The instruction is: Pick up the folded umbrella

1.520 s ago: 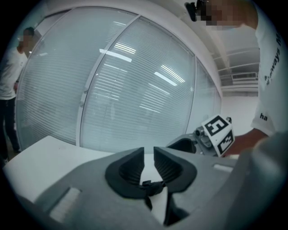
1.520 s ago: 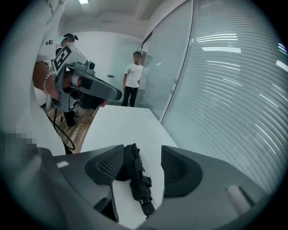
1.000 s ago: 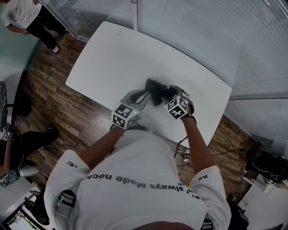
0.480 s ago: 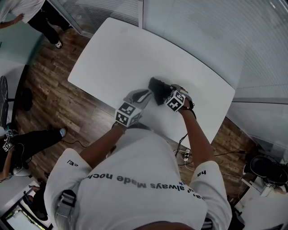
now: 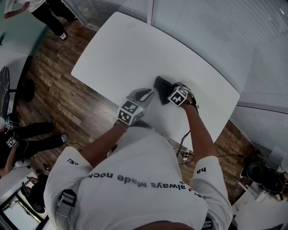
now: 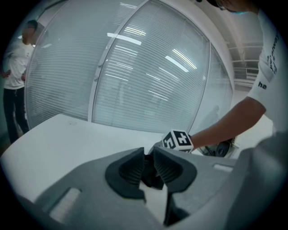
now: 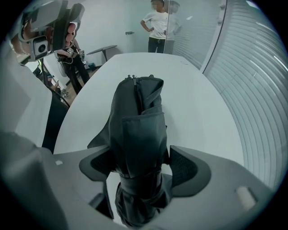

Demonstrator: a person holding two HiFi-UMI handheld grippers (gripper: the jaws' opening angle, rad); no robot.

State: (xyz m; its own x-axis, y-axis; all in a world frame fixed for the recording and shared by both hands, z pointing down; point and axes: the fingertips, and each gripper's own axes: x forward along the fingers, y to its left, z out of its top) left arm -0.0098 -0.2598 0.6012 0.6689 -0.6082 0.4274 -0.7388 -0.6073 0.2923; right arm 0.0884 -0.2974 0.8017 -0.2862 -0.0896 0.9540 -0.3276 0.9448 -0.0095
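The folded black umbrella (image 5: 161, 83) lies on the white table (image 5: 130, 49), near the edge on my side. My right gripper (image 5: 171, 92) points steeply down over its near end. In the right gripper view the umbrella (image 7: 137, 130) runs between the pads of that gripper (image 7: 139, 165), with a gap showing at the right pad (image 7: 184, 166). Its jaws have just been opening and stand wide around the umbrella. My left gripper (image 5: 150, 93) sits just left of the umbrella, low over the table, its jaws (image 6: 149, 158) drawn together with nothing held.
A glass wall with blinds (image 5: 216, 31) runs behind the table. A person (image 5: 47, 11) stands at the far left corner and another sits at the left (image 5: 18, 134). Cables and a socket strip (image 5: 184, 155) lie on the wood floor below the table's edge.
My right gripper has come down over the umbrella's near end, its jaws now astride it. The left gripper has sunk a little beside it.
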